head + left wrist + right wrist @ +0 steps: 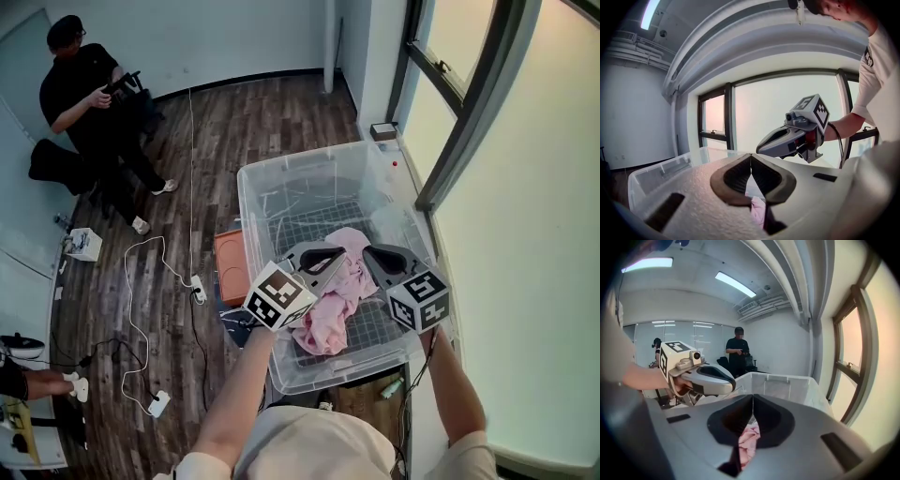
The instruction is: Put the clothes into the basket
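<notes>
The left gripper (751,160) has its two jaws pressed tight together, and a bit of the pink cloth (328,309) is caught in them. The right gripper (752,400) is squeezed tight too, and it pinches the same pink cloth. The two tips point at each other, very close, at the top of the cloth. The rest of the cloth hangs down in a bunch inside the basket (281,169), which is a big clear box. An orange thing (230,267) sits just beside the basket on the wood floor (216,122). White cords (141,281) lie on the floor. A window (525,187) is on the right. A person in black (89,103) stands far off.
</notes>
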A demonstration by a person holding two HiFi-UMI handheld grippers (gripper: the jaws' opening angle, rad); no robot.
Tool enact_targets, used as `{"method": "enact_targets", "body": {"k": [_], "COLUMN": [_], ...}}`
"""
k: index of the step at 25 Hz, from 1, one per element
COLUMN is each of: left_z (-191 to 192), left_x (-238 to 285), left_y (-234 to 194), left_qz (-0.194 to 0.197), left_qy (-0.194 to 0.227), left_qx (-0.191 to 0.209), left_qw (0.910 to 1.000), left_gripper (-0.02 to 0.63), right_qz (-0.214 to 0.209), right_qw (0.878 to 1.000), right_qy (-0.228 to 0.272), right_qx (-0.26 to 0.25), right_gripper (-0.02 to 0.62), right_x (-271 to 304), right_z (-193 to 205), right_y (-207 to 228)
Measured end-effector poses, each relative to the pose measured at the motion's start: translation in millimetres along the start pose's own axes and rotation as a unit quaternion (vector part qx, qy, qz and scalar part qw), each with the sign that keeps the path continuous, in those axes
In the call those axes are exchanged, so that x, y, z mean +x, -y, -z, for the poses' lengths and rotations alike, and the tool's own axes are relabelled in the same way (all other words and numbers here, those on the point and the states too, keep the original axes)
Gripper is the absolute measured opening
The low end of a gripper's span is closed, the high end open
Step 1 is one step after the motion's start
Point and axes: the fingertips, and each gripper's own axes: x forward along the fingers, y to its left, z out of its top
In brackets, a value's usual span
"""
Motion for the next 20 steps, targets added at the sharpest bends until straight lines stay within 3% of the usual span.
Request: {"method": "enact_targets", "body": {"k": [4, 9, 20], "left_z": [4, 11, 13], "left_x": [8, 15, 7], "left_y": [11, 18, 11], "left_qz": [0.009, 0.015, 0.003], "left_qy": [-0.006, -0.015, -0.016], "left_qx": [-0.006, -0.014, -0.02], "left_qw": [0.9999, 0.9997, 0.9997], "left_gripper": [0.015, 0.015, 0.015], "right_qz": [0.006, -0.007, 0.001], "right_qw": [1.0, 0.999, 0.999], "right_qy": [-0.003, 0.005, -0.011], "right_qx": [-0.001, 0.032, 0.03], "right_gripper": [0.021, 0.019, 0.017], "right_x": [-12, -16, -14], "right_z": [0, 1, 7], "right_y": [1, -1, -1]}}
